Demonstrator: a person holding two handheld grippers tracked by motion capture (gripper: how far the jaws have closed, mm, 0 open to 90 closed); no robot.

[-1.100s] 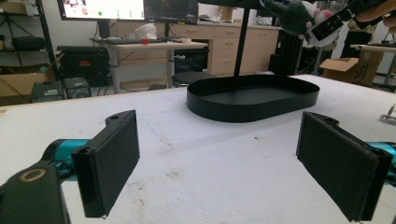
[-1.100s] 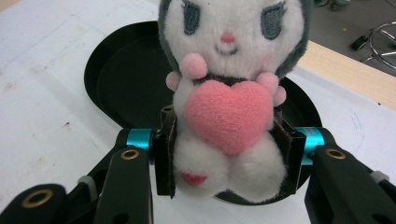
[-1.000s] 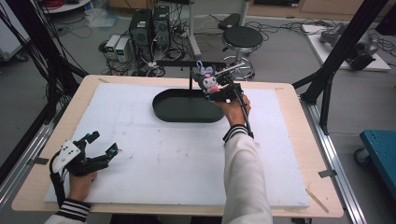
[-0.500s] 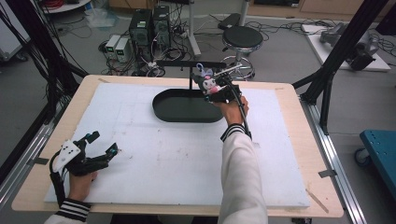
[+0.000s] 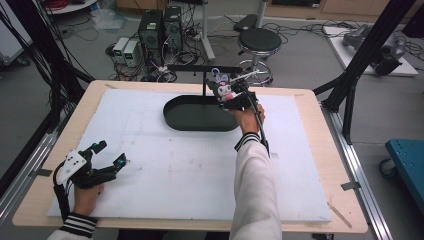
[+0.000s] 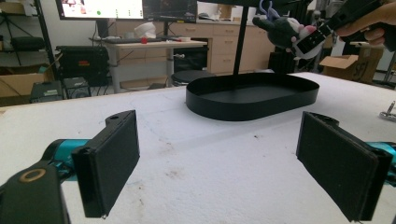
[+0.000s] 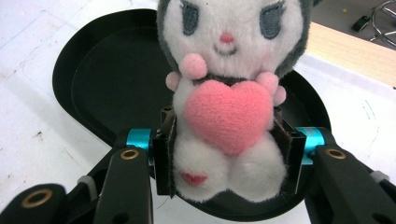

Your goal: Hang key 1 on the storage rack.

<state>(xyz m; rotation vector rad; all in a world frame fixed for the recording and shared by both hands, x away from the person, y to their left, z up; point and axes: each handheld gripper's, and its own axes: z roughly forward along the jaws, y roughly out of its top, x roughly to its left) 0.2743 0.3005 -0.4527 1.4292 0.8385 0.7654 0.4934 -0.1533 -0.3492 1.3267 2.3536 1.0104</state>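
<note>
White foam board (image 5: 190, 165) covers a wooden table (image 5: 320, 150) in a workshop, with computer towers (image 5: 160, 30) and a round black stool (image 5: 260, 40) on the grey floor beyond the far edge, at about eleven and one o'clock from the table's middle in the high view. On the board, toward twelve o'clock, lies a shallow black oval tray (image 5: 200, 117), and a thin black stand (image 5: 204, 75) with a crossbar rises just behind it. The right gripper (image 5: 231, 95) hangs over the tray's three o'clock end, held by a hand (image 5: 249, 117) whose white sleeve (image 5: 255, 190) runs back toward six o'clock across the board; a cable trails down along the forearm. Its jaws are clamped on a plush toy (image 7: 229, 102), a white and grey figure hugging a pink heart, with the pads pressing its sides at hip height in the right gripper view and the tray directly beneath it. In the left gripper view the toy (image 6: 285, 30) sits high at one o'clock, above the tray's far rim and beside the stand's post. The left gripper (image 5: 107, 157) rests low near the board's eight o'clock corner, well apart from the tray, pointing toward two o'clock; its jaws stand wide apart with nothing between them, bare board lying ahead.
</note>
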